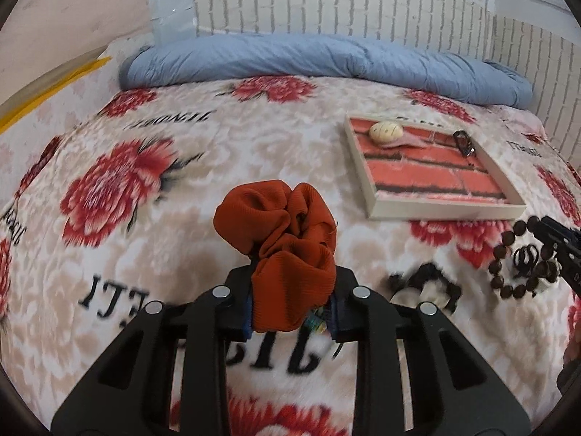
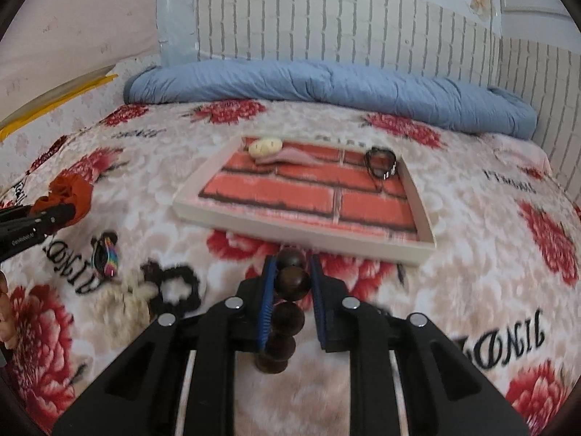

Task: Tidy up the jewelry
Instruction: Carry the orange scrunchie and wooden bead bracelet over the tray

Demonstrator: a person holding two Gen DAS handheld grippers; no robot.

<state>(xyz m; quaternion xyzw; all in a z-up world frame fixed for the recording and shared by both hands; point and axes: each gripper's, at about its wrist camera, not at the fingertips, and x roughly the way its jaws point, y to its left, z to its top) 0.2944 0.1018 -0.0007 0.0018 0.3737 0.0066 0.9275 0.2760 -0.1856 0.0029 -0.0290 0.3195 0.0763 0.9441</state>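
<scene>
My left gripper is shut on a rust-orange scrunchie and holds it above the floral blanket. My right gripper is shut on a dark wooden bead bracelet, which hangs between its blue pads just in front of the tray. The bracelet also shows at the right of the left wrist view. The white tray with a red brick-pattern base lies on the bed and holds a cream shell-like piece and a dark metal heart-shaped piece.
On the blanket to the left of my right gripper lie a black scrunchie, a small multicoloured clip and a cream fluffy item. A rolled blue quilt lies along the far side against the brick-pattern wall.
</scene>
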